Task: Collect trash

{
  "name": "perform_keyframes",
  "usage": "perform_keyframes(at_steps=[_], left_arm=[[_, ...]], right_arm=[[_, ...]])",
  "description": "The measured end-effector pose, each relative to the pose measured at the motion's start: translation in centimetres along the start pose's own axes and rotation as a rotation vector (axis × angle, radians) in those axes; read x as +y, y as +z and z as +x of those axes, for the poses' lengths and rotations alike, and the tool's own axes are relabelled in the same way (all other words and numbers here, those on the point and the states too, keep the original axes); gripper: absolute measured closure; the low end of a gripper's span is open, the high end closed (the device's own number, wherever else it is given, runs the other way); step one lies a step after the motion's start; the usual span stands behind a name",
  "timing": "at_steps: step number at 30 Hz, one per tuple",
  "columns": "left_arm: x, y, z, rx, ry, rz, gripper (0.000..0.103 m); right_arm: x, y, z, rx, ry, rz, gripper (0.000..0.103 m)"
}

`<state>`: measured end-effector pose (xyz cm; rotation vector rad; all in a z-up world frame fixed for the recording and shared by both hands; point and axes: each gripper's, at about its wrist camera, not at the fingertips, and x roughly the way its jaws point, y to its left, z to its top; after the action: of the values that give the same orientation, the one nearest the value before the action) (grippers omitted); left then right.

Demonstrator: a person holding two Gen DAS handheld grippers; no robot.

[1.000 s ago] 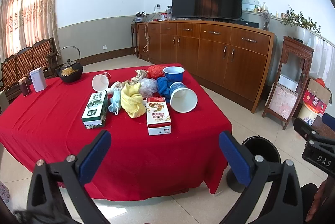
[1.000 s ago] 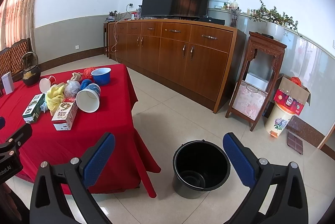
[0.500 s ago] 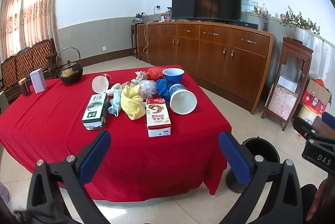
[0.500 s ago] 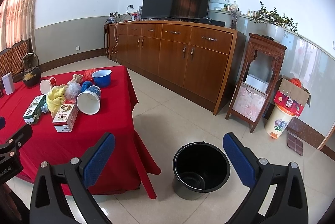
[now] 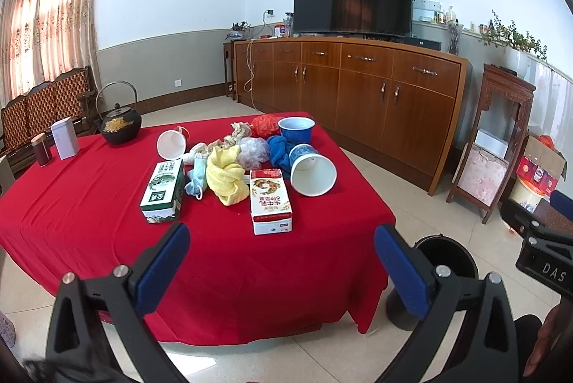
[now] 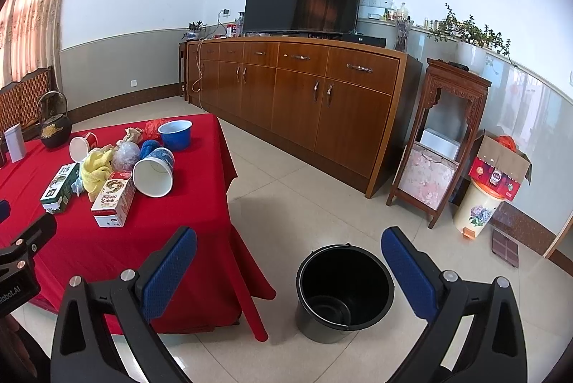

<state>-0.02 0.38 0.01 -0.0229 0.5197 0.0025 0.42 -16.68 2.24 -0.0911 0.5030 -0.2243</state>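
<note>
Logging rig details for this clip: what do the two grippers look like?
Both match: the left gripper and right gripper have black angular frames, silver screws and blue textured pads. White lettering marks each body, seen from the other camera.

Left gripper [image 5: 283,254] and right gripper [image 6: 289,257] both level, fingers [image 5: 163,263] spread wide, nothing between them.

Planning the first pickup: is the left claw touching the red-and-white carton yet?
Apart. In the left wrist view, the open left claw hangs short of the red-and-white carton, with bare red tablecloth between them.
</note>
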Motion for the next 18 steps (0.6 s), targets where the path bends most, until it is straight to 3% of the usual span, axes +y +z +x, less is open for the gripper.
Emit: perform_keyframes(at_steps=[18], left_arm=[[0.14, 0.01, -0.12, 0.0, 0.001, -0.002, 0.0]], right_arm=[[-0.12, -0.13, 0.04, 0.007, 0.0, 0.008, 0.0]])
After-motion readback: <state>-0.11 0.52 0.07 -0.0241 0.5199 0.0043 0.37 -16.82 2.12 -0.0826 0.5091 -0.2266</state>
